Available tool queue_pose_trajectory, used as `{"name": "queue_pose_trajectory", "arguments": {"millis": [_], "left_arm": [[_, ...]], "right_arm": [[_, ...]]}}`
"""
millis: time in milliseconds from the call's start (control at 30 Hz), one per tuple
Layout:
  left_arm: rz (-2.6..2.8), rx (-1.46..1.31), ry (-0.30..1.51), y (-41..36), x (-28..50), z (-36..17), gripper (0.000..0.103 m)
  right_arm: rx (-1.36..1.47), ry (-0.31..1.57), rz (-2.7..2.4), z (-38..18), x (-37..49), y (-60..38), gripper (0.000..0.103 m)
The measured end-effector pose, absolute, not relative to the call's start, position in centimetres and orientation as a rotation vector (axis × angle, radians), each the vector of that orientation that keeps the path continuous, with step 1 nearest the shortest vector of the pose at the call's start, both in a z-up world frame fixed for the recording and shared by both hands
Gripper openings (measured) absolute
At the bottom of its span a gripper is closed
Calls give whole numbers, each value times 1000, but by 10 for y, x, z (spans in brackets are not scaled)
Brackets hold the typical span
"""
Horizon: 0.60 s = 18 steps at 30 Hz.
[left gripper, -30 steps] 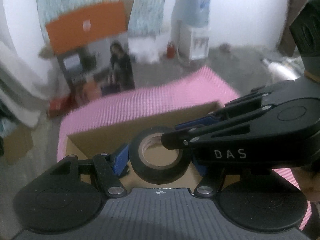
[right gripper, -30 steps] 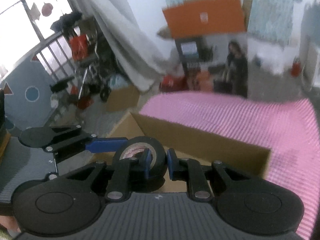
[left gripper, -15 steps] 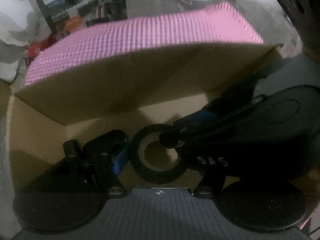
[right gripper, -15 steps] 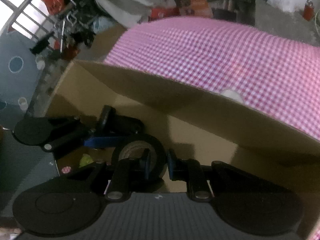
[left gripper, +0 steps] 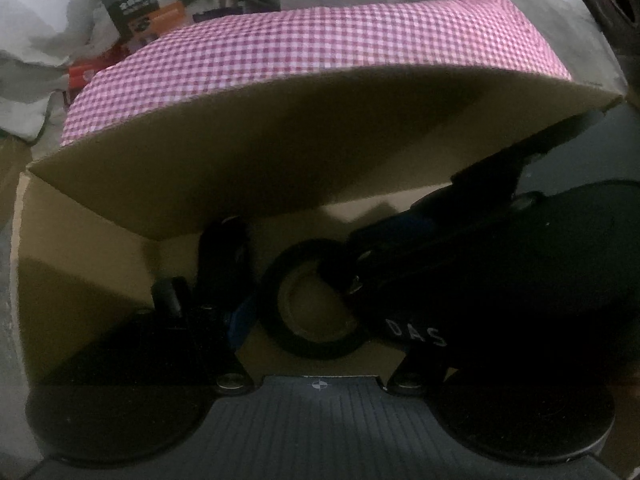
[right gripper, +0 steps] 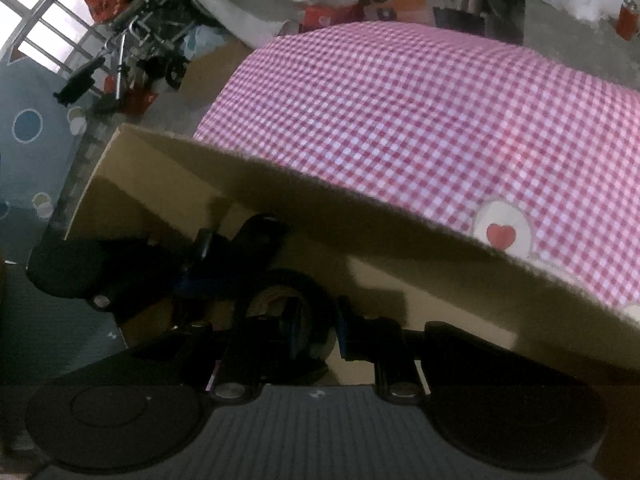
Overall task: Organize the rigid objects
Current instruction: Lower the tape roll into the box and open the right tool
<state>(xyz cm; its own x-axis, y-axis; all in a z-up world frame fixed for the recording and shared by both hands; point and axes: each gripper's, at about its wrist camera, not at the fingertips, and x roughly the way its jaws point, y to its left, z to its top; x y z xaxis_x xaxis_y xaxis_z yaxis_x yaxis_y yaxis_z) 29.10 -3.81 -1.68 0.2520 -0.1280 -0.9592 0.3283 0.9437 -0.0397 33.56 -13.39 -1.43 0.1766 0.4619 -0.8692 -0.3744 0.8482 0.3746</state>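
A black roll of tape (left gripper: 312, 300) with a brown core is held low inside an open cardboard box (left gripper: 248, 152). My right gripper (right gripper: 316, 320) is shut on the roll's wall (right gripper: 304, 280), one finger inside the ring. It crosses the left wrist view from the right. My left gripper (left gripper: 316, 320) spans the outside of the same roll, its left blue pad (left gripper: 240, 320) against the roll's side. Its right finger is hidden behind the right gripper. Both grippers are down in the box, in shadow.
The box stands on a pink checked cloth (right gripper: 400, 100). A black object (left gripper: 224, 248) lies in the box behind the roll. The box walls stand close on the left and far sides. Cartons and clutter sit on the floor (left gripper: 140, 0) beyond.
Both grippers have gone down together with the tape roll from above the box rim into the box. The far wall now rises high above them. The grips look unchanged.
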Motion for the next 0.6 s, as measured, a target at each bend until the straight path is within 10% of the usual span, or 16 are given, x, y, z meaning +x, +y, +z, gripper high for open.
{"name": "queue_pose_trajectory", "arguments": {"millis": [600], "left_arm": [[-379, 123, 1031, -52, 238, 75, 97]], "right_arm": [[198, 990, 549, 75, 272, -191, 53]]}}
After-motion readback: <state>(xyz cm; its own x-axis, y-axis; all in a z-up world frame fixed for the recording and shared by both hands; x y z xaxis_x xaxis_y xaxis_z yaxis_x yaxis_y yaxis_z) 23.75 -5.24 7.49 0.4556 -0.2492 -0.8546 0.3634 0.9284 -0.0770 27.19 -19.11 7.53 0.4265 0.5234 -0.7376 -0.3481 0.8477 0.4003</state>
